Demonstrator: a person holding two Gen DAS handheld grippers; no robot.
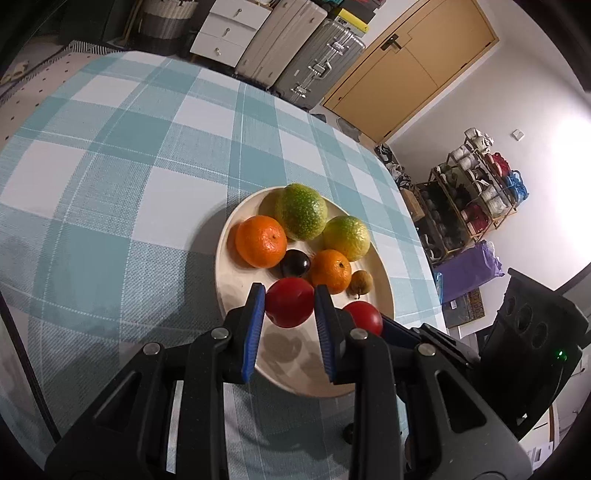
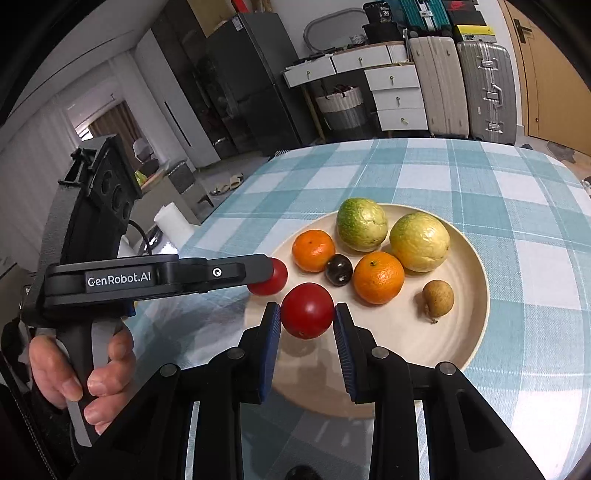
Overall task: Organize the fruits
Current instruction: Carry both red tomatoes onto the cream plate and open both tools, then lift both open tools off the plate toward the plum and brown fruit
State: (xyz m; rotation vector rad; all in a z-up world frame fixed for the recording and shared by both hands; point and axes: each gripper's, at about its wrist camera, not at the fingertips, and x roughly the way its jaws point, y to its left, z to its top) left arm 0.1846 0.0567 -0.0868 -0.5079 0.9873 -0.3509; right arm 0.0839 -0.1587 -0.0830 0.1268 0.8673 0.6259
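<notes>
A cream plate (image 1: 229, 258) (image 2: 469, 332) on the checked tablecloth holds two green-yellow citrus fruits (image 1: 301, 212) (image 2: 362, 224), two oranges (image 1: 260, 242) (image 2: 378, 277), a dark plum (image 1: 294, 263) (image 2: 338, 269) and a small brown fruit (image 1: 361, 282) (image 2: 437, 298). My left gripper (image 1: 289, 301) is shut on a red tomato (image 1: 288, 302) above the plate's near side. My right gripper (image 2: 307, 312) is shut on a second red tomato (image 2: 307, 310), which also shows in the left wrist view as the red tomato (image 1: 364, 317) at the right. The left gripper's tomato (image 2: 271, 277) peeks out beside its black finger (image 2: 236, 271).
A person's hand (image 2: 74, 376) grips the left gripper's handle. Suitcases (image 1: 314, 62) (image 2: 484, 92), white drawers (image 1: 229, 33) (image 2: 399, 96) and a wooden door (image 1: 410, 66) stand beyond the table's far edge. A shoe rack (image 1: 476, 192) is at the right.
</notes>
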